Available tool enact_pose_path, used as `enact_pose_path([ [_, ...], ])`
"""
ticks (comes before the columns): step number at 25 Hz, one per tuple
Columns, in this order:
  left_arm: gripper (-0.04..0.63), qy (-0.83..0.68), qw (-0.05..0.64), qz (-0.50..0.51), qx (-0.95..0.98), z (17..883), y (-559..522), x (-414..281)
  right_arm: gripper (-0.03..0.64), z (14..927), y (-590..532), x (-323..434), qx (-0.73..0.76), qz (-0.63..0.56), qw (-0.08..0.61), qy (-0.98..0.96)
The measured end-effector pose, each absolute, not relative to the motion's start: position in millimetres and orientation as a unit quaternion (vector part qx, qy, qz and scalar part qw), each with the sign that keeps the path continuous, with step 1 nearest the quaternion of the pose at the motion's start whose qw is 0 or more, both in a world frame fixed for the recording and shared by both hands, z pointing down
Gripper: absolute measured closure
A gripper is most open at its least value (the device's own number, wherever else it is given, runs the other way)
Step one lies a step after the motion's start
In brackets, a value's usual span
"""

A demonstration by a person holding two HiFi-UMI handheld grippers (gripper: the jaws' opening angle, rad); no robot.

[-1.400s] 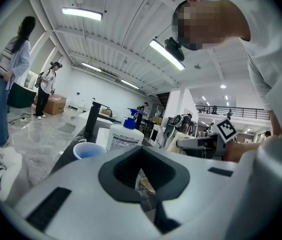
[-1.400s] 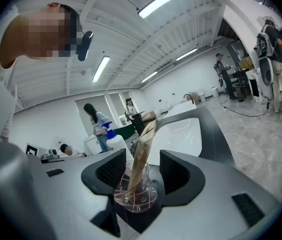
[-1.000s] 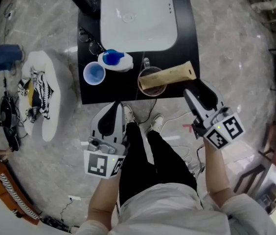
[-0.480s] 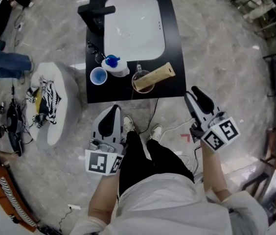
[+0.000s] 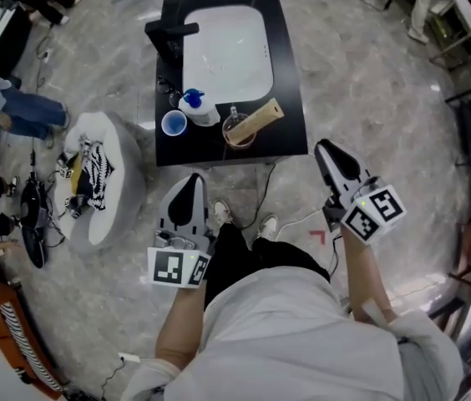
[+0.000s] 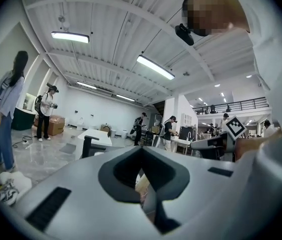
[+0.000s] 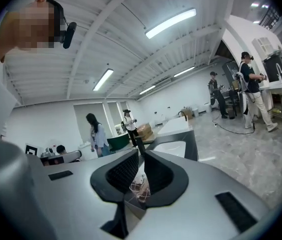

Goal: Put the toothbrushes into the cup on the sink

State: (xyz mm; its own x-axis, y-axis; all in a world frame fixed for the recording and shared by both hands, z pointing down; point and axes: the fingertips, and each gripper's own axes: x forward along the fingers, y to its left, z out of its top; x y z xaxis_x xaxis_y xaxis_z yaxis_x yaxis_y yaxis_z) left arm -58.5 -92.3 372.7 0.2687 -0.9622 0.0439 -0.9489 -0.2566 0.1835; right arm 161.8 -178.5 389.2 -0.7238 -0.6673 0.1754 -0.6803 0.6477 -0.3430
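Observation:
The black sink counter [image 5: 290, 98] with its white basin [image 5: 227, 53] stands ahead of me. Near its front edge a glass cup [image 5: 238, 134] has a long tan packet [image 5: 258, 120] resting across it; no bare toothbrush shows. A blue cup [image 5: 174, 124] stands to the left. Both grippers hang over the floor, short of the counter. My left gripper [image 5: 189, 182] points at the counter's front with its jaws together and empty [image 6: 142, 149]. My right gripper [image 5: 326, 149] is off the counter's right corner, its jaws closing on nothing, tips nearly touching [image 7: 141, 153].
A white soap bottle with a blue top [image 5: 195, 107], a black faucet [image 5: 169, 32] and spectacles [image 5: 164, 84] share the counter. A round white stool with striped cloth [image 5: 93, 174] stands left, with shoes, cables and other people around. My own feet [image 5: 219, 215] are below the counter.
The view has pulled back, so the counter looks smaller and farther. Both grippers are farther from its front edge. The right gripper's jaws have come together.

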Motion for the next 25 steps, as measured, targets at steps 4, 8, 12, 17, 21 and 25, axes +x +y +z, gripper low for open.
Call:
enact_pose_path([
  [4, 0.592, -0.605, 0.073, -0.042, 0.792, 360.8, -85.5, -57.4, 0.569, 371.1, -178.0, 175.8, 0.389, 0.18, 0.006, -0.903],
  [8, 0.592, -0.601, 0.061, -0.045, 0.796, 351.6, -84.0, -56.8, 0.569, 348.9, -181.9, 186.6, 0.408, 0.157, -0.009, -0.899],
  [12, 0.592, -0.595, 0.052, -0.049, 0.8, 344.6, -84.8, -58.1, 0.569, 326.9, -180.8, 178.5, 0.41, 0.106, 0.0, -0.906],
  [17, 0.592, -0.584, 0.043, -0.054, 0.809, 334.3, -87.5, -58.9, 0.569, 306.4, -174.3, 157.6, 0.405, 0.049, 0.019, -0.913],
  [21, 0.592, -0.577, 0.043, -0.055, 0.814, 332.0, -87.1, -60.3, 0.569, 297.5, -165.9, 140.4, 0.394, 0.033, 0.023, -0.918],
  [25, 0.592, -0.574, 0.044, -0.056, 0.816, 328.6, -88.1, -63.3, 0.569, 298.4, -155.4, 120.6, 0.38, 0.016, 0.04, -0.924],
])
